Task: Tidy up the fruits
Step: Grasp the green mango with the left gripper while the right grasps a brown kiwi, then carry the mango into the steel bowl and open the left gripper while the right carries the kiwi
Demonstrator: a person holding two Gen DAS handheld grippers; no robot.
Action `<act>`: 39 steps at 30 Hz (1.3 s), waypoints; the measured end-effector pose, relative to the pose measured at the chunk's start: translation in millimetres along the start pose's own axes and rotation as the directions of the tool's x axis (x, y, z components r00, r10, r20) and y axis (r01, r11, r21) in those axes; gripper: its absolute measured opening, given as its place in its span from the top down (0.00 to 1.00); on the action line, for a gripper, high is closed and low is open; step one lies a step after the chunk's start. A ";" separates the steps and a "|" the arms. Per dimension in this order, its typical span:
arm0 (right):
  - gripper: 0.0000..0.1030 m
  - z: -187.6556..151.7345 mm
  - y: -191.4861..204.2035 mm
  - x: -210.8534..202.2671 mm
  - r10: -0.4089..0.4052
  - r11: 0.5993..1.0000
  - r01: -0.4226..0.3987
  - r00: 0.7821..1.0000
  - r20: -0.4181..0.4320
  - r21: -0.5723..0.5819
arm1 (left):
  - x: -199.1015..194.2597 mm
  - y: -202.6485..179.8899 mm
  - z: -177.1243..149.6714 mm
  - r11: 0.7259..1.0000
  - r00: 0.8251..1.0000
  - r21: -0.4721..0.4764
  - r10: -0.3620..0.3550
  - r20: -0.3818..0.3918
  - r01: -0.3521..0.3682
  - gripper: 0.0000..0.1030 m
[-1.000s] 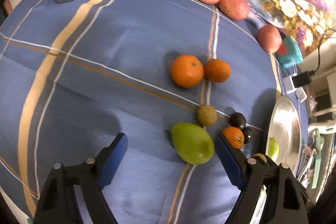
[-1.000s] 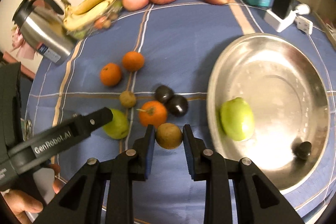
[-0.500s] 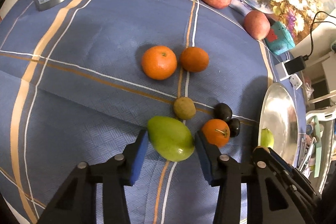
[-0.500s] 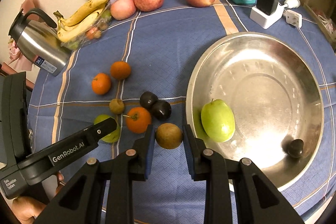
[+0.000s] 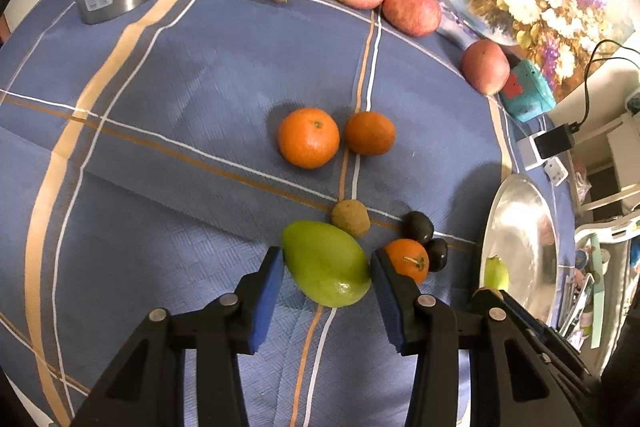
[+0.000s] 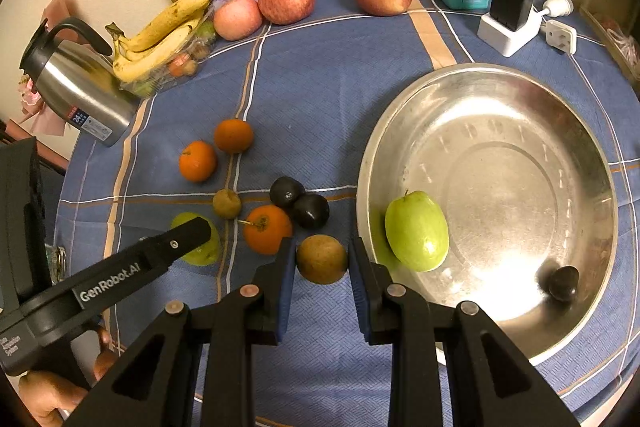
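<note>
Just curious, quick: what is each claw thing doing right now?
Left gripper: jaws around the green oval mango, grip not yet certain.
Right gripper: shut on the round brown fruit.
</note>
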State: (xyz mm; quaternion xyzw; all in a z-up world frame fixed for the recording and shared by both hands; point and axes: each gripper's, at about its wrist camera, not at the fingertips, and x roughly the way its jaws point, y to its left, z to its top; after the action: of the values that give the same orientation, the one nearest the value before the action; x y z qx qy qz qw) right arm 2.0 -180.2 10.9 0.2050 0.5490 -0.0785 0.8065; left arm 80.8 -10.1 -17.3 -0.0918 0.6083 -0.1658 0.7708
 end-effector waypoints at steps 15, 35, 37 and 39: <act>0.73 2.3 -48.9 -16.0 -0.135 0.987 0.130 0.990 0.044 0.097 | -20.8 -31.1 -3.7 0.996 0.997 0.088 -0.003 0.078 -0.004 0.54; 0.73 -9.9 -154.6 -44.8 -0.224 0.924 0.194 0.973 0.057 0.330 | -3.7 -168.3 -64.3 0.890 0.998 0.455 -0.056 0.037 0.033 0.54; 0.73 -10.1 -157.7 -45.5 -0.222 0.924 0.191 0.973 0.057 0.332 | 0.3 -177.1 -70.7 0.877 0.998 0.479 -0.062 0.023 0.044 0.54; 0.73 -9.7 -159.2 -44.1 -0.221 0.923 0.191 0.974 0.054 0.333 | 5.0 -182.8 -75.0 0.869 0.998 0.493 -0.056 0.016 0.041 0.54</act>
State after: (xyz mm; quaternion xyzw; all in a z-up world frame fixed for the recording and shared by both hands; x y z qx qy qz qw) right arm -79.3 -324.3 9.4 0.2729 0.5101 -0.2616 0.7726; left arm -17.1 -177.1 22.7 0.0899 0.5318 -0.3331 0.7734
